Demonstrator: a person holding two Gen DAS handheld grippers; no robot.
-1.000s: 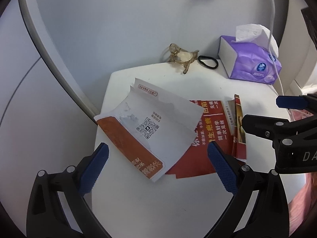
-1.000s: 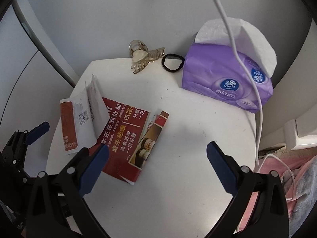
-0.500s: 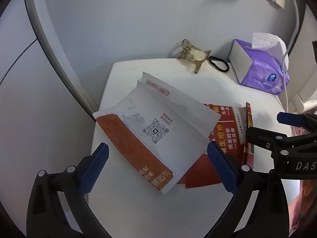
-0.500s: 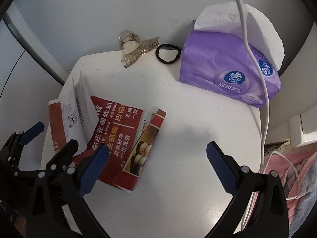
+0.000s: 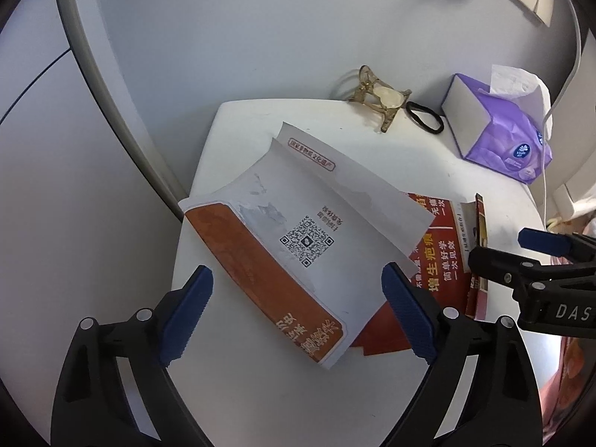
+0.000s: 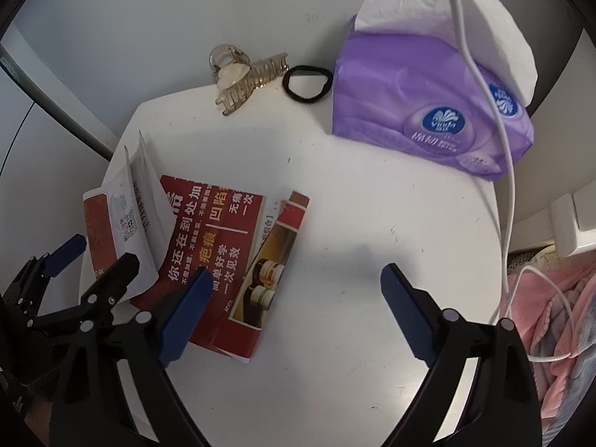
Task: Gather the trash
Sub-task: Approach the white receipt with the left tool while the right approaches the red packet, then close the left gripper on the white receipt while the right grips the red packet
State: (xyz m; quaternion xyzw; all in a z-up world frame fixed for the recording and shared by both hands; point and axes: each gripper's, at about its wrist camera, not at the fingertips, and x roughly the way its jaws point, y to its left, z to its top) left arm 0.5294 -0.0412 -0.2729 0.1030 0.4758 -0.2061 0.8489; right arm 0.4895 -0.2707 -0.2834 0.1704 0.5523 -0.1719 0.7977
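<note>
A white and orange paper packet with a QR code [image 5: 298,231] lies on the small white table [image 5: 260,380], partly over a red leaflet [image 5: 443,260]. My left gripper [image 5: 296,314] is open, its fingers on either side of the packet's near end, just above it. In the right wrist view the packet [image 6: 123,219] sits at the table's left edge and the red leaflet [image 6: 231,257] lies beside it. My right gripper [image 6: 292,313] is open and empty above the table's middle, its left finger over the leaflet.
A gold hair claw [image 6: 246,78], a black hair tie [image 6: 307,83] and a purple tissue pack [image 6: 432,115] stand at the table's back by the wall. A white cable [image 6: 499,141] hangs on the right. Pink cloth [image 6: 551,313] lies beyond the right edge.
My left gripper has moved forward and closer over the packet, which now lies between its fingers. My right gripper has moved closer to the table. Both stay open.
</note>
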